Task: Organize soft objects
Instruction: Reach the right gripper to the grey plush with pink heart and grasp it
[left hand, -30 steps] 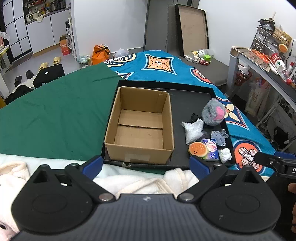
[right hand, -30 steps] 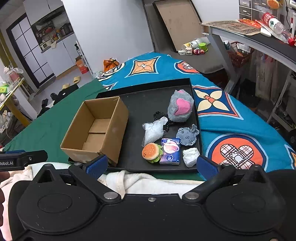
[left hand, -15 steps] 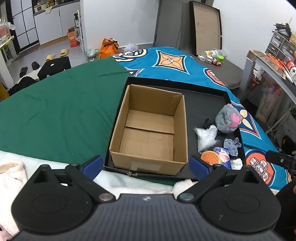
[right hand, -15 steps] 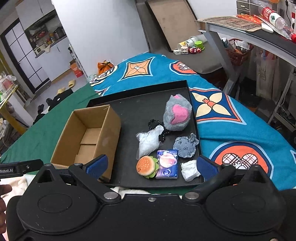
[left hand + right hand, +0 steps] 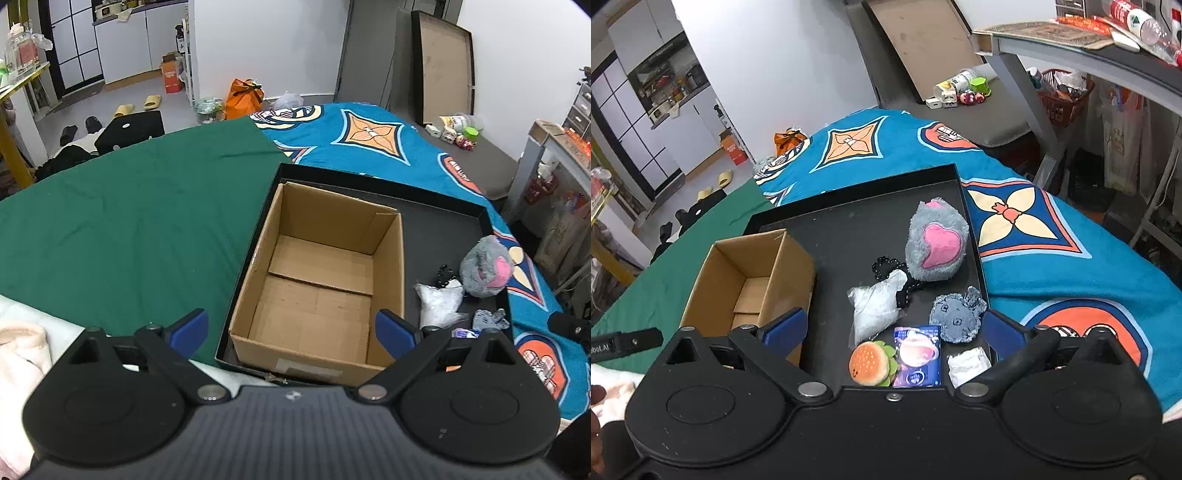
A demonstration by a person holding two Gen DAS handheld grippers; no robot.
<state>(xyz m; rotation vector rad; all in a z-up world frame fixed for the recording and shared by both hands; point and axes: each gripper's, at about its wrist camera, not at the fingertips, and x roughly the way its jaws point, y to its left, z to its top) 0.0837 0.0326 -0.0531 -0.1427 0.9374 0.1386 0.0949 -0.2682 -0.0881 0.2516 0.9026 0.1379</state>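
Observation:
An empty open cardboard box (image 5: 321, 284) (image 5: 750, 280) stands at the left of a black tray (image 5: 443, 229) (image 5: 857, 229). To its right lie a grey plush with a pink heart (image 5: 936, 245) (image 5: 484, 266), a clear plastic bag (image 5: 873, 310) (image 5: 437, 302), a denim plush (image 5: 956, 317), a burger toy (image 5: 872, 363), a tissue pack (image 5: 918, 356) and a white wad (image 5: 967, 365). My left gripper (image 5: 291, 326) is open and empty over the box's near edge. My right gripper (image 5: 892, 328) is open and empty above the small toys.
The tray lies on a bed with a green sheet (image 5: 129, 221) and a blue patterned cover (image 5: 1052, 229). White fleece (image 5: 22, 354) lies at the near edge. A desk (image 5: 1089, 48) stands at the right. Black beads (image 5: 886, 266) lie beside the plush.
Both grippers have moved forward toward the tray. The box and the toys look larger and nearer. Nothing has been picked up.

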